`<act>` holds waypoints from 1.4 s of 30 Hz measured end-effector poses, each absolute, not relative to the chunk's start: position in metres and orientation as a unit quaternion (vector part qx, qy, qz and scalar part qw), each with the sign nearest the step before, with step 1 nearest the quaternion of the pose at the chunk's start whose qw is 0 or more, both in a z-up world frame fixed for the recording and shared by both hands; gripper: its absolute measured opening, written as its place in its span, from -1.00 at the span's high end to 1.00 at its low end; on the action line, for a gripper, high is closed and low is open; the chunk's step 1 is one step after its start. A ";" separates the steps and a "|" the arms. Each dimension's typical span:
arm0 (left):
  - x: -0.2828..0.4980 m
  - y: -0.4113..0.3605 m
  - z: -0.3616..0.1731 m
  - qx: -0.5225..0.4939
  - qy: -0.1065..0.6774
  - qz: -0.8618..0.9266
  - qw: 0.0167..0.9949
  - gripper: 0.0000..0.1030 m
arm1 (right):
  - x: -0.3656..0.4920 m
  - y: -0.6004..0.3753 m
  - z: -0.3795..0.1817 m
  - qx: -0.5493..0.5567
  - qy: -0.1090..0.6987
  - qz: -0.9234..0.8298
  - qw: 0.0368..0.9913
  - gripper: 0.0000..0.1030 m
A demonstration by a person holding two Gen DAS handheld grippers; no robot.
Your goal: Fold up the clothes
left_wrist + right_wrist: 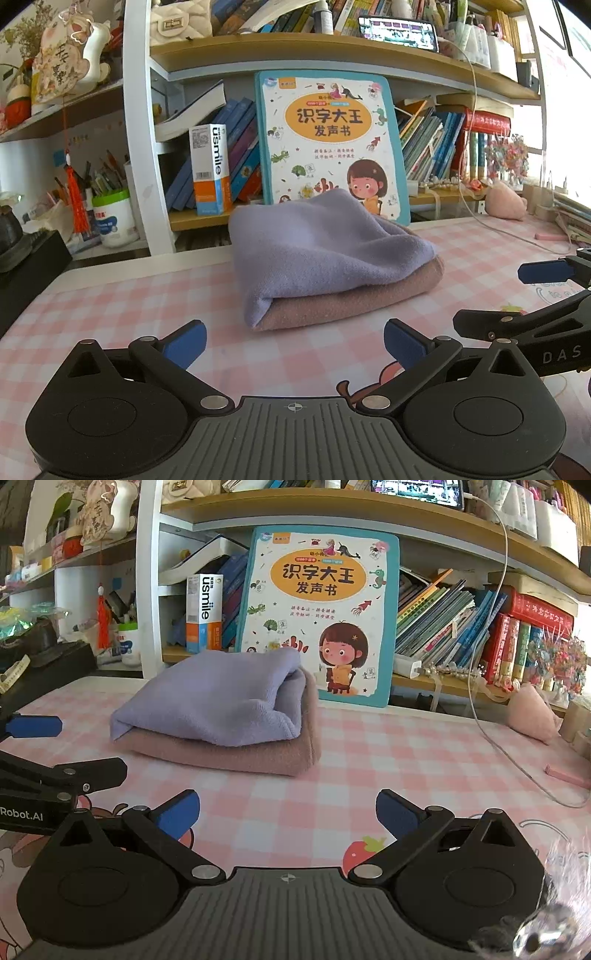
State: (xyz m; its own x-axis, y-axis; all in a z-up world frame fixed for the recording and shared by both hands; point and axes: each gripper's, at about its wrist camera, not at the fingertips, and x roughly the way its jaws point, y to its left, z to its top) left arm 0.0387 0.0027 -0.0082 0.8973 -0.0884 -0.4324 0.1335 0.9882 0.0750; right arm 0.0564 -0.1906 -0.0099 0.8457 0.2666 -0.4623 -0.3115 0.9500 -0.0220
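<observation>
A folded lavender cloth (317, 243) lies on top of a folded dusty-pink cloth (354, 299) on the pink checked tablecloth (110, 314). In the right wrist view the lavender cloth (218, 705) sits on the pink cloth (258, 757) left of centre. My left gripper (293, 347) is open and empty, a short way in front of the stack. My right gripper (288, 814) is open and empty, in front and to the right of the stack. Each gripper shows at the edge of the other's view.
A large children's book (328, 144) leans on the bookshelf behind the stack. A white usmile box (210, 170) stands at its left. A white cable (491, 716) runs over the table at the right, near a pink plush (532, 716). A black box (26, 273) sits at the left edge.
</observation>
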 end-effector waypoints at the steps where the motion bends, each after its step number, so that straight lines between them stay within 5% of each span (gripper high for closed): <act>1: 0.039 0.003 -0.008 0.052 0.219 -0.057 0.973 -1.00 | 0.057 -0.191 -0.010 -0.047 0.234 0.151 0.959 -0.99; 42: 0.042 0.003 -0.009 0.055 0.230 -0.041 0.971 -1.00 | 0.064 -0.189 -0.013 -0.056 0.257 0.156 0.952 -0.99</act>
State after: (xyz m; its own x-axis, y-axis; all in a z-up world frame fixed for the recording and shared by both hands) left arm 0.0417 0.0025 -0.0087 0.8913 -0.0541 -0.4502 0.1049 0.9905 0.0887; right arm 0.0644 -0.1887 -0.0130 0.8195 0.2675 -0.5068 -0.3253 0.9452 -0.0272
